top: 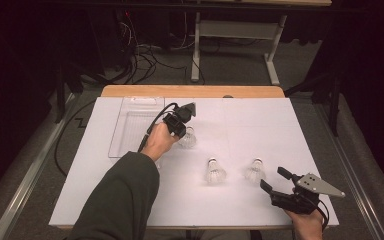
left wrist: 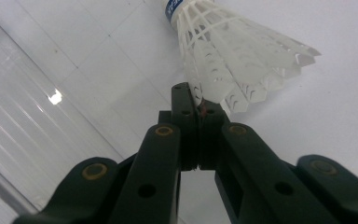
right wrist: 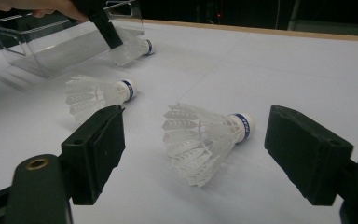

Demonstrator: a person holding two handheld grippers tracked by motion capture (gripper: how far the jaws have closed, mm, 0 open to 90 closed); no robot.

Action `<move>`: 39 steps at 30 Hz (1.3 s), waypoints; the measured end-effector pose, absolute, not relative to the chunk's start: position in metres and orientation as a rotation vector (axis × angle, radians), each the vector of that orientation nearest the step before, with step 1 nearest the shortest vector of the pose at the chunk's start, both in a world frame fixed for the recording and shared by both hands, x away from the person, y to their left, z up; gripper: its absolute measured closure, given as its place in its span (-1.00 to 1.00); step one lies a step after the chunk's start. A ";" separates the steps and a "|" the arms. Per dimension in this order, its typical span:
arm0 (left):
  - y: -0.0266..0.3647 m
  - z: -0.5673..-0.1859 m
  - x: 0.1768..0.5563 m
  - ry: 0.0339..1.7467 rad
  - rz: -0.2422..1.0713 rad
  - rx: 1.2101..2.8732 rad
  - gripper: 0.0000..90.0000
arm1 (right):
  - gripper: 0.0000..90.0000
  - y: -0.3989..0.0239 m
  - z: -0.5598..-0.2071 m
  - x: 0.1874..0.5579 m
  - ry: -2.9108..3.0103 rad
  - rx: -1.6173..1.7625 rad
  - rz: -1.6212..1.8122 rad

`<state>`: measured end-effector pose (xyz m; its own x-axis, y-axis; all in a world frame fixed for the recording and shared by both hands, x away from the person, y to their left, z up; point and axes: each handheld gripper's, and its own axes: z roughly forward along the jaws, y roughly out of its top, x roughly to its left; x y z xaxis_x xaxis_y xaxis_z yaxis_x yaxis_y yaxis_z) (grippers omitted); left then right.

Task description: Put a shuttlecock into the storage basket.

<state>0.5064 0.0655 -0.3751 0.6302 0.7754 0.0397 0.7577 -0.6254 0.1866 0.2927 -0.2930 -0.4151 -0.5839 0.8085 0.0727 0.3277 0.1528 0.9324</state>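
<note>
At the left, your clear tray (top: 125, 131) sits on the white table (top: 260, 135). Just beside its right edge, your left gripper (top: 184, 131) is clamped on the feather skirt of a shuttlecock (left wrist: 223, 56) lying on the table. Two more shuttlecocks (top: 214, 171) (top: 255, 170) lie further right. Your right gripper (top: 275, 180) hovers near them, jaws spread wide, grasping nothing.
</note>
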 end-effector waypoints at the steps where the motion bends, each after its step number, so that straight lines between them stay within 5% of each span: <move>1: 0.065 -0.375 0.506 1.277 0.175 2.697 0.98 | -0.54 -0.293 -0.415 0.293 1.987 1.081 1.425; 39: 0.077 -0.360 0.500 1.259 0.137 2.652 0.99 | -0.54 -0.293 -0.415 0.294 1.988 1.067 1.405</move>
<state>0.4999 0.0773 -0.3600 0.6324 0.7746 -0.0033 0.7559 -0.6162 0.2213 0.2943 -0.2926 -0.4155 -0.5814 0.8119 0.0526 0.3206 0.1692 0.9320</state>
